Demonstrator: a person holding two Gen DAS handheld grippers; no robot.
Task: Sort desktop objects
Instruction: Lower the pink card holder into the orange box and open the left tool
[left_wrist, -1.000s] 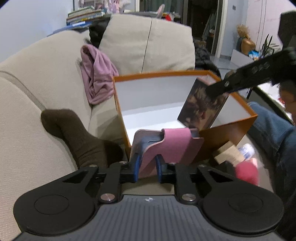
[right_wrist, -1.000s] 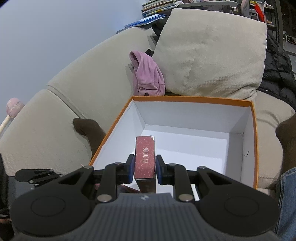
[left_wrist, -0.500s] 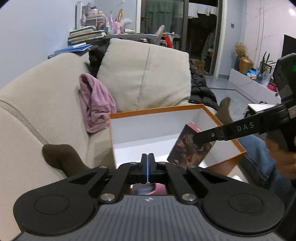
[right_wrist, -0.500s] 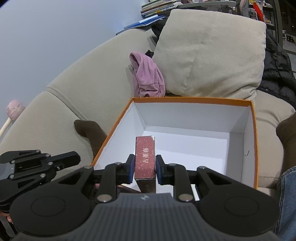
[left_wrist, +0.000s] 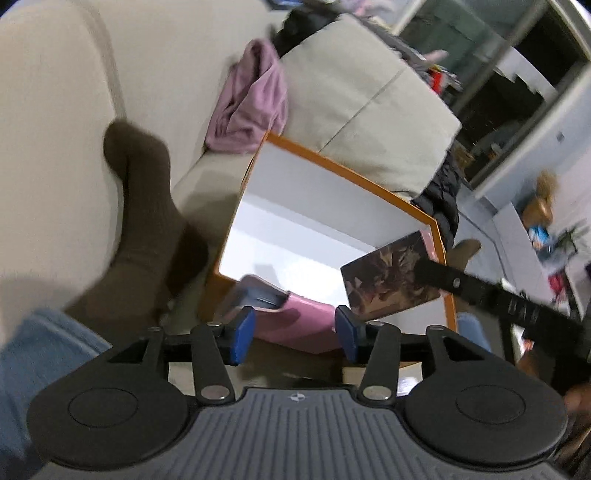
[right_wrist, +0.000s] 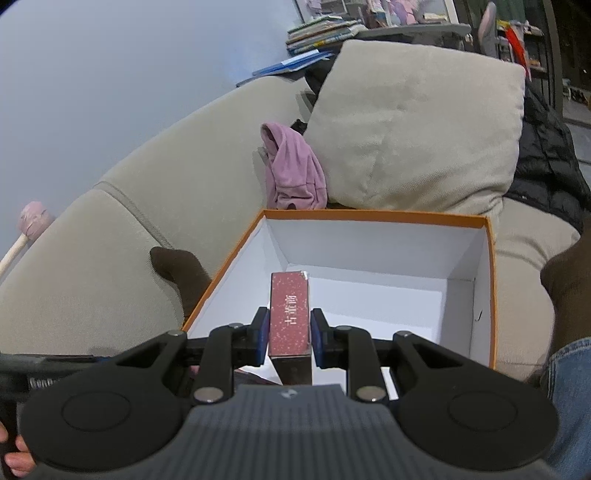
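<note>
An orange box with a white inside (left_wrist: 317, 236) (right_wrist: 373, 258) sits on the beige sofa. My right gripper (right_wrist: 288, 334) is shut on a dark red book (right_wrist: 289, 314) and holds it upright over the box's near edge; the book (left_wrist: 391, 280) also shows in the left wrist view, held by the right gripper's black arm (left_wrist: 491, 295). My left gripper (left_wrist: 291, 334) is open and empty at the box's near edge. A pink case with a phone (left_wrist: 291, 317) lies just beyond its fingers, against the box's near edge.
A brown-socked foot (left_wrist: 147, 206) rests left of the box, another (right_wrist: 569, 288) on its right. A pink cloth (right_wrist: 295, 173) and a beige cushion (right_wrist: 417, 129) lie behind the box. Jeans-clad legs (left_wrist: 44, 354) flank the near side. A dark jacket (right_wrist: 546, 170) lies at right.
My left gripper, shut on the pink case a second ago, then shut and empty, is now open, tilted and lower near the case. The right gripper holds the book still.
</note>
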